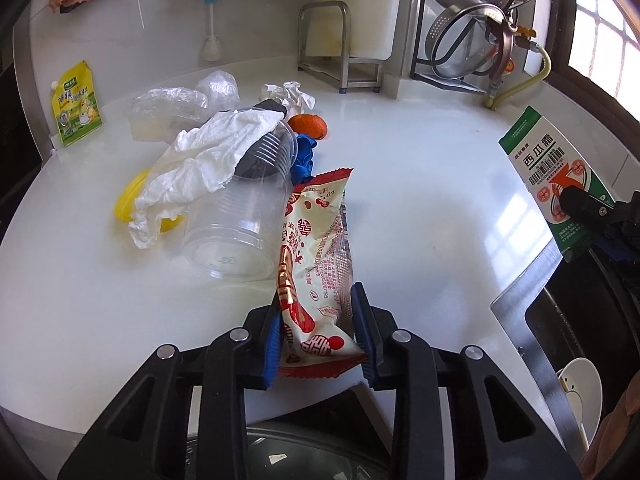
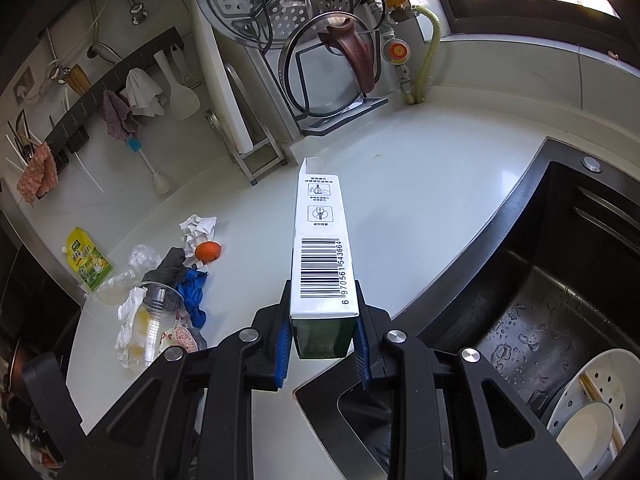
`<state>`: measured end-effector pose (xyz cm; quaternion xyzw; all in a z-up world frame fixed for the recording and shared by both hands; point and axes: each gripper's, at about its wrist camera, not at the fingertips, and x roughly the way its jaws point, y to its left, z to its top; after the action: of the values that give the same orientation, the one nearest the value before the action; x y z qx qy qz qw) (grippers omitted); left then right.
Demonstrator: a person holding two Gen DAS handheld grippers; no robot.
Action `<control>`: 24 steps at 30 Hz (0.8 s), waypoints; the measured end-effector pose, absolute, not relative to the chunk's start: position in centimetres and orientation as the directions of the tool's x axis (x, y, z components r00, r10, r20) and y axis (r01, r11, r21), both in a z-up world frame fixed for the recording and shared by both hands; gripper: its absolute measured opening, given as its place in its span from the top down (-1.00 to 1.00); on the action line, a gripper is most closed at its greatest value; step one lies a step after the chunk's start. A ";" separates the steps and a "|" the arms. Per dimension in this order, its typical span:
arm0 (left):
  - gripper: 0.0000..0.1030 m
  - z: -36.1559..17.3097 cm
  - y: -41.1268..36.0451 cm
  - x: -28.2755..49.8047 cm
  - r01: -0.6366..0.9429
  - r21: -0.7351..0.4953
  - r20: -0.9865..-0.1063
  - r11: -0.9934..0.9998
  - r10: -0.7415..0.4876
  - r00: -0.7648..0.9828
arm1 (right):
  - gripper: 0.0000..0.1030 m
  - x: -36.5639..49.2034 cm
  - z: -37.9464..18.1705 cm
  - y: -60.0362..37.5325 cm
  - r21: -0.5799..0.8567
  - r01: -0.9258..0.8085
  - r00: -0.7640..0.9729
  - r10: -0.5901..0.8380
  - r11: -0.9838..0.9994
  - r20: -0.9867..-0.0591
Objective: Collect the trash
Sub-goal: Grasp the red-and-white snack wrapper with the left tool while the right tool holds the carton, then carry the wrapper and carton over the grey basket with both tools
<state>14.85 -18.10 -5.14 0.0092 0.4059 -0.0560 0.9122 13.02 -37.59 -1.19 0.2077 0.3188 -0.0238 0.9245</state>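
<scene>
My left gripper [image 1: 318, 334] is shut on a red and cream snack wrapper [image 1: 316, 256] that stretches away over the white counter [image 1: 420, 208]. My right gripper [image 2: 323, 342] is shut on a green and white carton [image 2: 320, 248], held above the counter near the sink; the carton also shows at the right in the left wrist view [image 1: 556, 176]. A trash pile lies on the counter: a clear plastic cup [image 1: 244, 200], a white tissue [image 1: 200, 160], a yellow lid [image 1: 128, 196], a blue scrap [image 1: 304, 156], an orange peel [image 1: 308, 125], crumpled paper [image 1: 290, 94] and clear plastic bags [image 1: 180, 100].
A yellow-green sauce pouch [image 1: 76, 104] leans against the wall at the left. A metal rack [image 1: 340, 52] and a rack with steamer trays and lids [image 2: 304, 40] stand at the back. The dark sink [image 2: 560, 272] at the right holds a white bowl [image 2: 588, 412].
</scene>
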 end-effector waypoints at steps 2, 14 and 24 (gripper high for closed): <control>0.41 -4.9 -17.8 14.6 0.114 -0.033 -0.735 0.993 -0.101 0.670 | 0.51 13.0 -1.2 -37.4 0.367 0.173 0.796 0.090 0.914 -0.599; 0.41 -1.2 -15.1 10.1 0.170 -0.037 -0.662 0.985 -0.152 0.734 | 0.51 12.0 -0.7 -36.3 0.353 0.135 0.810 0.102 0.926 -0.577; 0.41 0.3 -10.1 4.7 0.186 0.011 -0.617 0.982 -0.140 0.774 | 0.51 5.9 0.8 -33.6 0.314 0.059 0.848 0.118 0.948 -0.517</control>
<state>4.65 -10.07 0.35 0.0358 0.3247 -0.0867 0.9412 5.86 -33.62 0.82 0.1611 0.2753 0.0155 0.9476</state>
